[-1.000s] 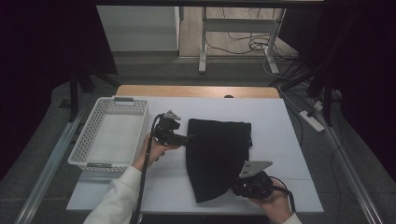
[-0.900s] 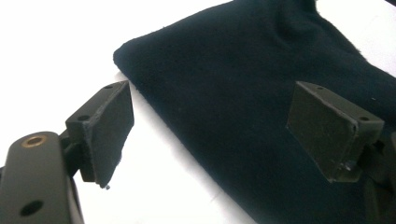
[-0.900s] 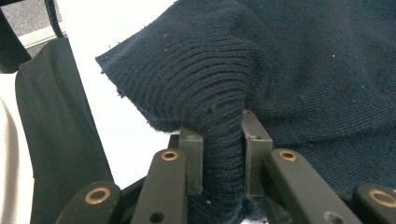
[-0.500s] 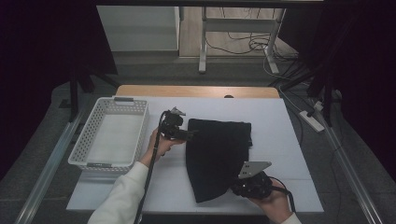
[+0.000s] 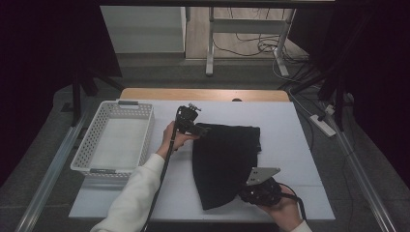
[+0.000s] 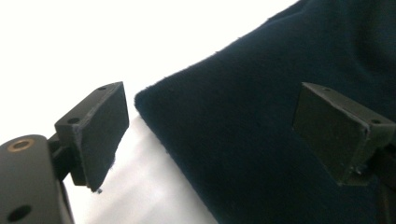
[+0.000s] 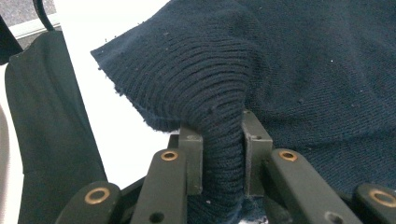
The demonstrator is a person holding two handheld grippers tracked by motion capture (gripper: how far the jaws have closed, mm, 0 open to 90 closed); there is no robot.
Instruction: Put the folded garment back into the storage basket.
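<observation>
Since a second ago, left gripper (image 6: 210,135) has advanced, spread wide around the dark sweater's (image 5: 225,159) corner; clamp it squarely while right gripper (image 7: 223,154) pinches the ribbed hem.

The left tool (image 6: 212,133) has its two black jaws spread wide apart, one low at the left, the other at the right edge. Between them lies a corner of a dark navy garment (image 6: 261,116) on the white counter (image 6: 93,42). The corner points up-left. Neither jaw touches the cloth.
</observation>
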